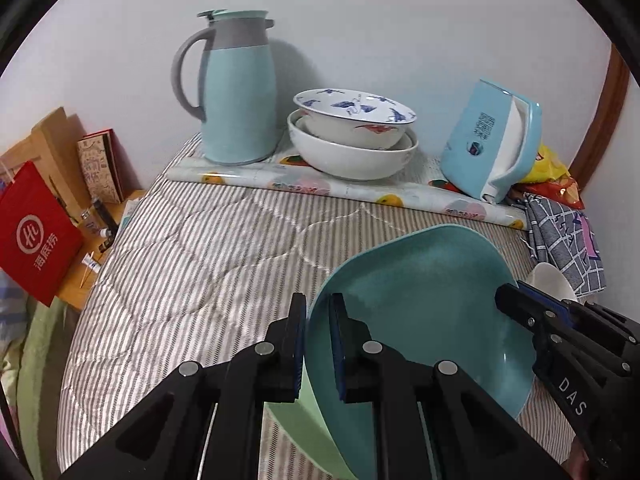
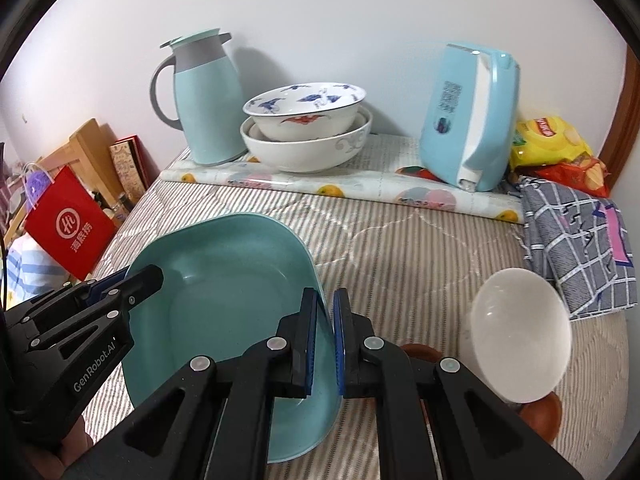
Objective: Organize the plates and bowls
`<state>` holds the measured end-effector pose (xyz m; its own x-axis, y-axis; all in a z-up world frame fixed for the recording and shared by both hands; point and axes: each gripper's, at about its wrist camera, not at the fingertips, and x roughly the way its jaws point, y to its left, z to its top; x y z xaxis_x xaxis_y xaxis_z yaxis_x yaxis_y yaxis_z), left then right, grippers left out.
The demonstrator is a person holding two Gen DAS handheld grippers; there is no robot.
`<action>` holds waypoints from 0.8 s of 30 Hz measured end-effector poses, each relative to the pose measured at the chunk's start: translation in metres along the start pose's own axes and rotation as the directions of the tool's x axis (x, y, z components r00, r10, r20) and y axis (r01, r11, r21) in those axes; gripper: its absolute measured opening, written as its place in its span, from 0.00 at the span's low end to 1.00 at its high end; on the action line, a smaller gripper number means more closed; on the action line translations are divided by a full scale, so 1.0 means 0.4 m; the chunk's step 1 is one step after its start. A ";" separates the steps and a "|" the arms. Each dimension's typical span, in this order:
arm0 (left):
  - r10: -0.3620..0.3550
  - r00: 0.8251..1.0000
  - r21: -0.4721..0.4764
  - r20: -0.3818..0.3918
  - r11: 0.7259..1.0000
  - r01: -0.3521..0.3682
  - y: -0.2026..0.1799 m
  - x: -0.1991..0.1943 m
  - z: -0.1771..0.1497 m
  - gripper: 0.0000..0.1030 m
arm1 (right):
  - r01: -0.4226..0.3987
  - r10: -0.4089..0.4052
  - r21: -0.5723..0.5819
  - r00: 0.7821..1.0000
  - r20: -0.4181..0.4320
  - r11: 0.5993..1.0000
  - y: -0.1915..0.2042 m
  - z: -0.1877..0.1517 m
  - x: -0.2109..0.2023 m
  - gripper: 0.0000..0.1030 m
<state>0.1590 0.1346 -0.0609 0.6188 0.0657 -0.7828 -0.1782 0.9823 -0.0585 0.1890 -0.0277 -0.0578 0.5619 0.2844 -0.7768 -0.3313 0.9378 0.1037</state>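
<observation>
A teal square plate is held between both grippers over the striped quilted cover. My left gripper is shut on its left rim, my right gripper on its right rim. Against the back wall, a blue-patterned bowl sits nested inside a larger white bowl. A small white bowl lies tilted to the right of the plate, resting on brown dishes.
A pale blue jug stands left of the stacked bowls, a blue kettle right of them, both on a rolled printed mat. Snack bags and a checked cloth lie far right. A red bag stands beyond the left edge.
</observation>
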 end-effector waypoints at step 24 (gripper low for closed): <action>0.042 0.995 -0.036 -0.094 0.998 -0.046 0.060 0.094 -0.069 0.11 | -0.029 0.023 -0.073 0.996 -0.088 0.997 0.059 -0.040 0.130 0.09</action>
<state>0.1568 0.1557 -0.1086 0.5359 0.0904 -0.8394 -0.2342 0.9712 -0.0449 0.1983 0.0058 -0.1056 0.4856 0.2871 -0.8257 -0.4021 0.9120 0.0807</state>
